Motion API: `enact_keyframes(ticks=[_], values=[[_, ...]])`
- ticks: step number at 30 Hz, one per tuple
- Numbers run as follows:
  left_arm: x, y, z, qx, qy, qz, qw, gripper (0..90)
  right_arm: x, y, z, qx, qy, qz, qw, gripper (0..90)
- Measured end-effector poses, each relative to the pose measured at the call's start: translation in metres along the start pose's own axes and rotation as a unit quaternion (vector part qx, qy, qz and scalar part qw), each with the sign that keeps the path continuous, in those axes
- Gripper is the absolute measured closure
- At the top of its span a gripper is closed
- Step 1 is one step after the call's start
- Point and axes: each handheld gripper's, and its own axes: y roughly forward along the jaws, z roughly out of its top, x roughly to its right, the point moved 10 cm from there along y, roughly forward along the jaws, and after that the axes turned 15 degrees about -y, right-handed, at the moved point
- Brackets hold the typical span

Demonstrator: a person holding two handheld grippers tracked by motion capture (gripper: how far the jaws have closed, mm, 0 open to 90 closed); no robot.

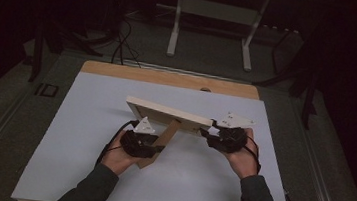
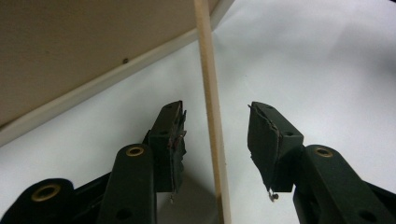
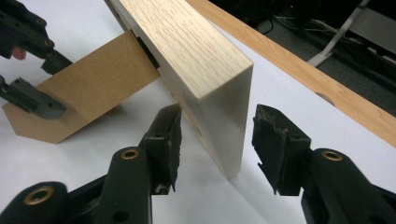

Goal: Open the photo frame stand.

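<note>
Picture frame (image 1: 167, 112): stiff, light wood, standing on surface (image 1: 87, 136). Left tool (image 2: 215, 140) is straddling its stand (image 2: 212, 116) at 7 o'clock, right tool (image 3: 217, 140) its 3 o'clock end; both released.

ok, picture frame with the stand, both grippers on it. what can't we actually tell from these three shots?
- Front of the wooden frame: faces away in the high view; the glass side cannot be seen.
- How the fibreboard stand joins the frame: a dark notch in the right gripper view, detail too small.
- Stand in the left gripper view: edge-on and cut off top and bottom.
- Left gripper and right gripper: both open, pads clear; the high view is too dark to confirm.
</note>
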Motion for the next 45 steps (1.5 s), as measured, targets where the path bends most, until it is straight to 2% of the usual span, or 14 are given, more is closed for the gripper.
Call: enact_keyframes(ticks=[15,19,26,29,31,35,45], values=[[-0.003,-0.018,0.006,0.026,-0.014,-0.012,0.9995,56.0,-0.002,-0.001,-0.009,-0.011,0.000,0.008,0.9999,50.2],[-0.004,-0.022,0.008,0.030,-0.022,-0.025,0.9990,58.9,-0.001,-0.002,-0.010,-0.012,0.000,0.009,0.9999,50.8],[-0.006,-0.031,0.012,0.042,-0.030,-0.034,0.9981,65.4,-0.001,-0.004,-0.017,-0.019,0.001,0.009,0.9998,52.2],[-0.009,-0.035,0.015,0.050,-0.035,-0.030,0.9976,66.1,0.000,-0.007,-0.019,-0.011,0.017,0.015,0.9997,55.6],[-0.013,-0.038,0.017,0.060,-0.041,-0.015,0.9973,65.6,0.001,-0.008,-0.021,-0.013,0.021,0.019,0.9995,59.1],[-0.018,-0.043,0.020,0.066,-0.041,0.001,0.9970,66.1,0.001,-0.012,-0.026,-0.015,0.019,0.022,0.9994,63.3],[-0.025,-0.052,0.026,0.074,-0.046,0.007,0.9962,66.2,0.008,-0.020,-0.041,-0.022,0.025,0.019,0.9993,69.3]])
